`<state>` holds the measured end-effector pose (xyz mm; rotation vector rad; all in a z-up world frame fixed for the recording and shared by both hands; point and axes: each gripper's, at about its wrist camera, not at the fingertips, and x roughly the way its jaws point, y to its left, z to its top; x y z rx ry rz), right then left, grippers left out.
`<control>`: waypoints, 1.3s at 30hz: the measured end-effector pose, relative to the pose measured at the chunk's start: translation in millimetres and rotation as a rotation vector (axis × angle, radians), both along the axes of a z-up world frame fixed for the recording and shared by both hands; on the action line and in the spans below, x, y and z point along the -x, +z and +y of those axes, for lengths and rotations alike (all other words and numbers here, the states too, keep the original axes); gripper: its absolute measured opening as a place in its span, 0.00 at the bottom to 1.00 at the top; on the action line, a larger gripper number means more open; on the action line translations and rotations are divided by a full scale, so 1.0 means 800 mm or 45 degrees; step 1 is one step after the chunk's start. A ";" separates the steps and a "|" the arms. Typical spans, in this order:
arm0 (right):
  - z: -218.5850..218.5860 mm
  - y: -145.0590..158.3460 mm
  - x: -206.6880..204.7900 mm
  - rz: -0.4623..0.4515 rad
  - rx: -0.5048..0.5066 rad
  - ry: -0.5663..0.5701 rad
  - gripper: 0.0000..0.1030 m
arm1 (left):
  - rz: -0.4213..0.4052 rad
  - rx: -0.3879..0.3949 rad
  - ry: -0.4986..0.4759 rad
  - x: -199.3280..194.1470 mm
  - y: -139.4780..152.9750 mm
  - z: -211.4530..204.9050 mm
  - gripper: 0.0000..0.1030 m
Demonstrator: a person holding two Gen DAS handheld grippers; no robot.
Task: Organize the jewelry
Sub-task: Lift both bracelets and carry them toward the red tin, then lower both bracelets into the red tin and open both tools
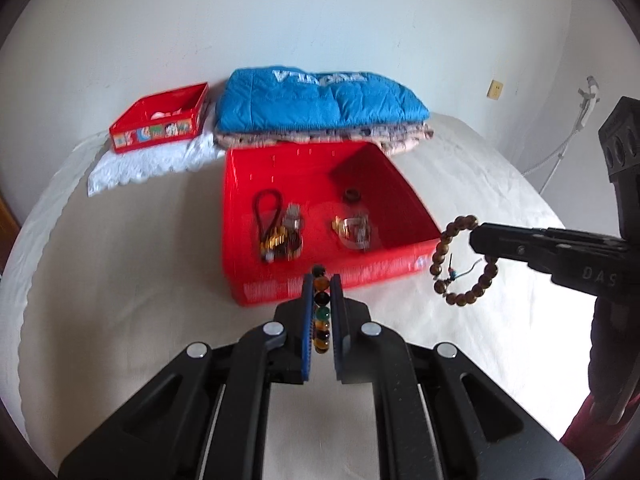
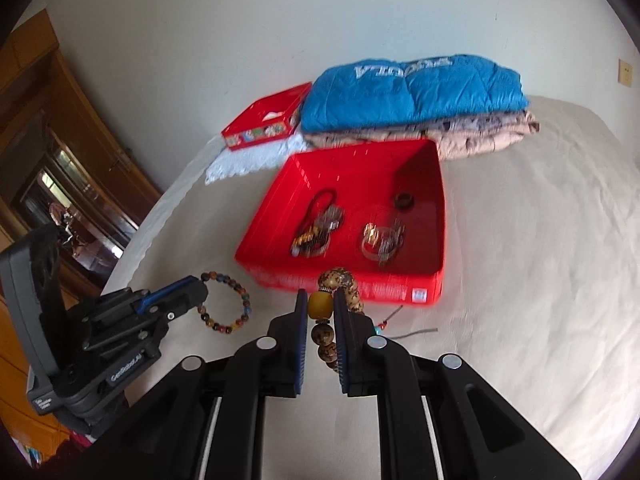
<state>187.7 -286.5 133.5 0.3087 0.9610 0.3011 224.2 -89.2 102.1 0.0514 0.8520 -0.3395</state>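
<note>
My left gripper (image 1: pixel 321 280) is shut on a multicoloured bead bracelet (image 1: pixel 322 312), held just before the near wall of the red tray (image 1: pixel 340 280); both show in the right wrist view, the gripper (image 2: pixel 200 290) and the bracelet (image 2: pixel 226 302). My right gripper (image 2: pixel 320 296) is shut on a brown wooden bead bracelet (image 2: pixel 340 280) with a yellow bead; it also shows in the left wrist view (image 1: pixel 476 236), with the bracelet (image 1: pixel 460 264) hanging from it at the tray's right front corner. The tray (image 2: pixel 400 292) holds a black cord loop (image 1: pixel 267 208), a dark ring (image 1: pixel 352 195) and metallic pieces (image 1: pixel 354 230).
A small red box (image 1: pixel 160 120) sits on a white lace cloth (image 1: pixel 140 164) at the back left. A folded blue quilt (image 1: pixel 316 100) lies on patterned bedding behind the tray. Everything rests on a cream bedsheet (image 1: pixel 120 260). Wooden furniture (image 2: pixel 60 140) stands at the left.
</note>
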 end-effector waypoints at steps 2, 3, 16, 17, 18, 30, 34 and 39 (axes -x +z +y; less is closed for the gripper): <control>0.001 0.001 -0.019 -0.006 0.028 -0.021 0.12 | -0.005 0.010 0.006 -0.024 0.007 -0.005 0.06; 0.000 0.001 -0.030 -0.006 0.038 -0.031 0.12 | 0.000 0.018 0.012 -0.042 0.009 -0.008 0.06; 0.020 -0.076 -0.190 0.120 0.007 -0.010 0.12 | 0.170 0.042 0.083 -0.201 -0.059 -0.024 0.06; 0.022 -0.083 -0.199 0.133 -0.001 -0.004 0.12 | 0.182 0.046 0.091 -0.210 -0.067 -0.022 0.06; 0.024 -0.092 -0.209 0.150 -0.012 0.006 0.12 | 0.186 0.046 0.099 -0.215 -0.071 -0.020 0.06; -0.009 -0.120 -0.251 0.177 0.097 -0.099 0.25 | 0.210 0.006 0.132 -0.258 -0.089 -0.021 0.34; -0.019 -0.104 -0.233 0.135 0.125 -0.111 0.25 | 0.199 0.031 0.125 -0.250 -0.081 -0.016 0.35; -0.018 -0.090 -0.209 0.086 0.146 -0.112 0.30 | 0.148 0.046 0.105 -0.231 -0.062 -0.011 0.46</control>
